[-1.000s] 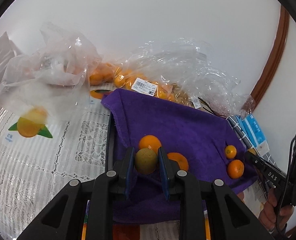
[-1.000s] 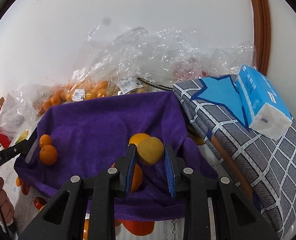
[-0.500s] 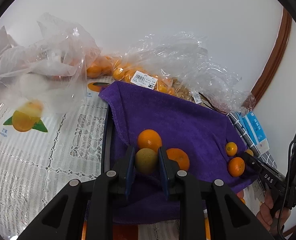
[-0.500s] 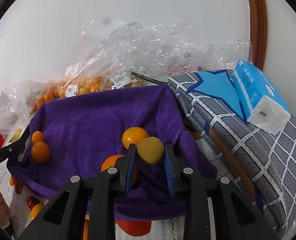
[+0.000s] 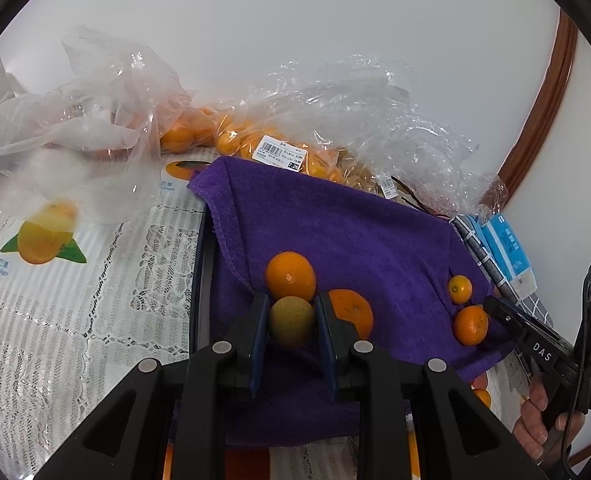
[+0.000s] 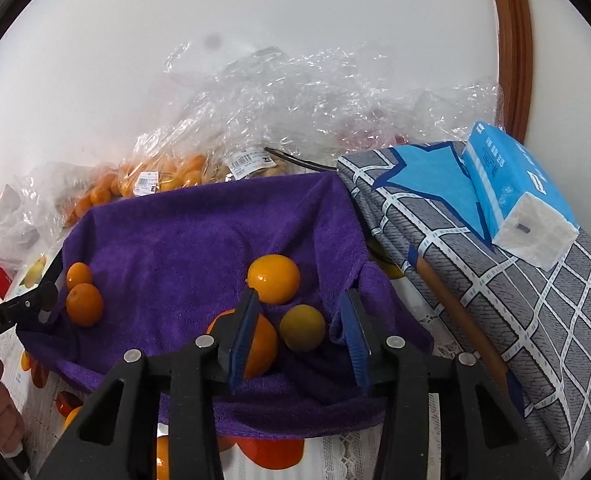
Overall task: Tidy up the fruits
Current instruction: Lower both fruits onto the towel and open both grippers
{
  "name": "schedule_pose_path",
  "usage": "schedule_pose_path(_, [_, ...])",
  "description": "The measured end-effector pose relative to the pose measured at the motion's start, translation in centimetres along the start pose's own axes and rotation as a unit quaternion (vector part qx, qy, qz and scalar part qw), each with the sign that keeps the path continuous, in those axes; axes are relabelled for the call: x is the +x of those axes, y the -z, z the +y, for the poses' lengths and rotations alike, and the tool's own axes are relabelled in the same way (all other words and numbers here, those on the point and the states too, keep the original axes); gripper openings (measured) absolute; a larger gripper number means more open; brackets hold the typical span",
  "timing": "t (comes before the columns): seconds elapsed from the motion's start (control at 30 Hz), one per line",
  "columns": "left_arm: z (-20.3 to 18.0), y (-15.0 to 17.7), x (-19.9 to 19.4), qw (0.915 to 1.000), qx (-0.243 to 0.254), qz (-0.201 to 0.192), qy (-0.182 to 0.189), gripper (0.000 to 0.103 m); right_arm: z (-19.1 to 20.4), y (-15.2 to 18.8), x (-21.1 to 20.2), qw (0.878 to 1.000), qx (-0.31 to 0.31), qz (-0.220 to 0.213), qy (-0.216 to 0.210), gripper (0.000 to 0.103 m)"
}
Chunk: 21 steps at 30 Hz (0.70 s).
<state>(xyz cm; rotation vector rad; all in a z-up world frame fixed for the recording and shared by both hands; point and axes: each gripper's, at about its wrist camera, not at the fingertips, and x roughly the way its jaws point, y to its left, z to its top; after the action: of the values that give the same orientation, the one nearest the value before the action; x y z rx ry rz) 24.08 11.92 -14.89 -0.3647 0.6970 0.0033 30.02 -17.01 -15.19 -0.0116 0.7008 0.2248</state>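
A purple towel [image 5: 335,232] lines a tray and holds several oranges. My left gripper [image 5: 291,322] is shut on a greenish-yellow fruit [image 5: 292,321], low over the towel between two oranges [image 5: 290,276] [image 5: 353,312]. My right gripper [image 6: 301,322] is open, and a yellow-green fruit [image 6: 302,327] rests on the towel [image 6: 199,240] between its jaws, touching neither. Two oranges [image 6: 273,278] [image 6: 261,344] lie beside it. Two smaller oranges [image 6: 83,304] [image 6: 78,275] sit at the towel's far left, next to the other gripper's tip.
Clear plastic bags of oranges [image 5: 251,140] and crumpled plastic [image 6: 315,96] lie behind the towel against the wall. A grey patterned cushion [image 6: 515,300] with a blue tissue pack [image 6: 511,196] is on the right. A lace tablecloth [image 5: 75,300] covers the left.
My right gripper has lowered to the towel and opened, letting go of its yellow-green fruit. My left gripper has moved down toward the towel, still holding its fruit.
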Motion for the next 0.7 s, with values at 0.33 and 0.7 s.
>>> schedule_pose_path(0.33, [-0.3,0.0,-0.1,0.9999,0.005,0.002,0.011,0.030,1.2,0.2,-1.7,0.998,-0.029,-0.035,0.037,0.055])
schedule_pose_path(0.7, [0.0,0.0,-0.6,0.9997,-0.009,-0.001,0.021,0.039,1.9,3.6,-7.5,1.000,0.001,-0.019,0.002,0.058])
